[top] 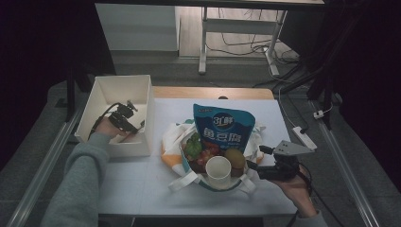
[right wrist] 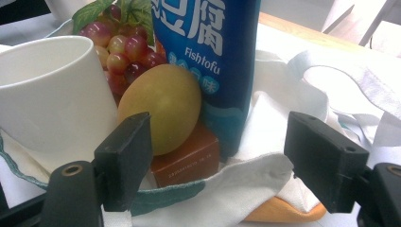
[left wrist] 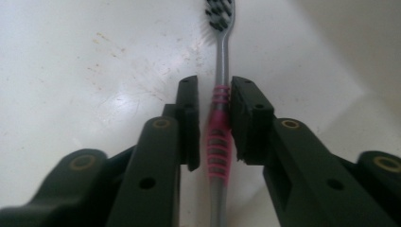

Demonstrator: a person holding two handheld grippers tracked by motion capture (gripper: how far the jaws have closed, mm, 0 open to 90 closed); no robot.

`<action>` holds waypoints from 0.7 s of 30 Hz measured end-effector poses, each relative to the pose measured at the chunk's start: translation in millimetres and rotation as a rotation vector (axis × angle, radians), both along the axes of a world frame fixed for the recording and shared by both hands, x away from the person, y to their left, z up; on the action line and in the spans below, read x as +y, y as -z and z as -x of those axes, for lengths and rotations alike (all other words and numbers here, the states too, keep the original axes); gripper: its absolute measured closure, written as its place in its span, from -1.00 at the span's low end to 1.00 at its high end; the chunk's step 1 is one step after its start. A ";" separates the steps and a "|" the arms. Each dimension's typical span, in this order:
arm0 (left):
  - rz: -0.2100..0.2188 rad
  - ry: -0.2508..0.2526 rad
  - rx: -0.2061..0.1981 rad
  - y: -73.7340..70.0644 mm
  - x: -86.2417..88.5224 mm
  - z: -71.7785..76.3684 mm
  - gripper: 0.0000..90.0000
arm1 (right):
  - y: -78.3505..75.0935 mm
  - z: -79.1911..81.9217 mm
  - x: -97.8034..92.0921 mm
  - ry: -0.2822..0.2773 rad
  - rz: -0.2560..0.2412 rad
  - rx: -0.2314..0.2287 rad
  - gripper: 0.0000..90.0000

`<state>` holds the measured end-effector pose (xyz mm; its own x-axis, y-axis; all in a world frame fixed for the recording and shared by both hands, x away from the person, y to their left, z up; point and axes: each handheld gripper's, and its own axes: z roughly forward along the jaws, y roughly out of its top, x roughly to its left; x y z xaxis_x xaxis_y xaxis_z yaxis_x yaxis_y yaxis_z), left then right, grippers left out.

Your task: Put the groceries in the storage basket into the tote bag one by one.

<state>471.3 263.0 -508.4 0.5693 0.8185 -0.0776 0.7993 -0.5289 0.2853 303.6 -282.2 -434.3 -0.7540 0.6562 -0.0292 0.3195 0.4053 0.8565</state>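
Note:
My left gripper (top: 134, 125) reaches into a white box (top: 120, 80) at the table's left. Its jaws (left wrist: 213, 90) stand narrowly open on either side of a grey toothbrush (left wrist: 221, 52) with a pink grip, which lies on the box floor. A white cloth bag (top: 182, 182) at the table's middle holds a blue Fishtofu packet (top: 224, 125), grapes (top: 208, 151), a yellow fruit (top: 235, 158), a white cup (top: 218, 170) and a small orange carton (right wrist: 187, 163). My right gripper (top: 255, 157) hovers wide open at the bag's right rim (right wrist: 220, 142), facing the fruit (right wrist: 161, 109).
An orange object (right wrist: 283, 213) lies under the bag. A white power strip (top: 305, 138) sits at the table's right edge. The bag's loose handles (right wrist: 340, 75) spread over the table behind the packet. Desk legs and cables stand on the floor beyond.

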 end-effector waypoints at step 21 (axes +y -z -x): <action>0.071 -0.062 -0.218 -42.1 15.8 16.7 0.80 | -0.2 -0.4 -1.9 0.012 -0.007 -0.008 -0.47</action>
